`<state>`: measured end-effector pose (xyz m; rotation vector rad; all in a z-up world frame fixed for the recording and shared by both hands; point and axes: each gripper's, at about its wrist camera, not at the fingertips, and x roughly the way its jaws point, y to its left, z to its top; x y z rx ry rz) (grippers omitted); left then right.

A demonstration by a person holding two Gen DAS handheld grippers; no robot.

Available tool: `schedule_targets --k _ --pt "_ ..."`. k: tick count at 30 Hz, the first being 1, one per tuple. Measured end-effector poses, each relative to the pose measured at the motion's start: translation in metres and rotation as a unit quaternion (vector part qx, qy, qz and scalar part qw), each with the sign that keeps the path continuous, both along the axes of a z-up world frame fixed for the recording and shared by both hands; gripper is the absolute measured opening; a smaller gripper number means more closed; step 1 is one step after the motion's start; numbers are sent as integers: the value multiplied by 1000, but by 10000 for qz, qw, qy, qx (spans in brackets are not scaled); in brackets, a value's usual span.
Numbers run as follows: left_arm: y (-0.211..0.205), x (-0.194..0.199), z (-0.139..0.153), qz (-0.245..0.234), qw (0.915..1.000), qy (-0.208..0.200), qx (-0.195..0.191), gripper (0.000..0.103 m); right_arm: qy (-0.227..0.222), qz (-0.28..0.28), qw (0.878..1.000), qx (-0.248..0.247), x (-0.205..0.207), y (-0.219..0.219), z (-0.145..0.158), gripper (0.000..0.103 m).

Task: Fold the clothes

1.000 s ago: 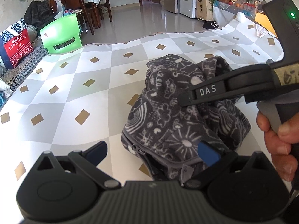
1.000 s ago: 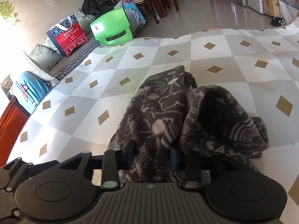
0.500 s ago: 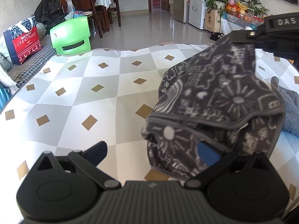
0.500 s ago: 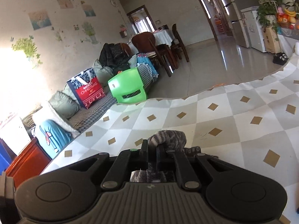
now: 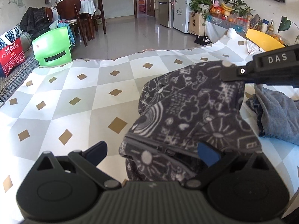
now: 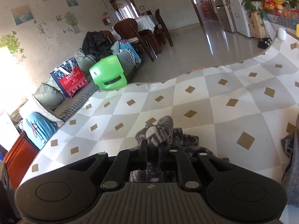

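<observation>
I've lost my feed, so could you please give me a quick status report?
Right gripper shut on patterned fleece, lifted. Left gripper open. Grey garment lies alongside.

Lower part of the patterned fleece garment point(image 5: 188, 115) hidden behind the left gripper body, grey garment point(image 5: 278, 115) cut off at right edge, right gripper point(image 6: 152, 149) fingertips buried in fleece, far countertop items too small to tell

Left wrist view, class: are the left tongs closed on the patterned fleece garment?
No. The left tongs stand wide open, and the patterned fleece garment hangs from the right tongs.
</observation>
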<state>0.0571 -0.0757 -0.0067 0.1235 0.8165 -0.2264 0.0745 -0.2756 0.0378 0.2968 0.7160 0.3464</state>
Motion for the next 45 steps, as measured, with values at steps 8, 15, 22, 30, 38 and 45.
schedule_targets --k 8,15,22,30,38,45 --pt "-13 7 0 -76 9997 28 -244 103 501 -299 9983 78 3 -31 -17 31" --pt "-42 4 11 -486 9982 -229 -250 103 611 -632 9960 183 3 -56 -19 32" --pt "-79 15 10 -722 9969 -280 -112 103 641 -897 9938 155 5 -67 -20 33" --pt "-106 32 3 -624 9978 -204 115 103 783 -984 9920 107 7 -70 -25 33" --pt "-104 51 -13 160 9987 -56 479 101 768 -787 9939 18 7 -62 -26 33" --pt "-54 55 1 655 9968 77 -457 49 909 -636 9936 -204 8 -54 -34 36"
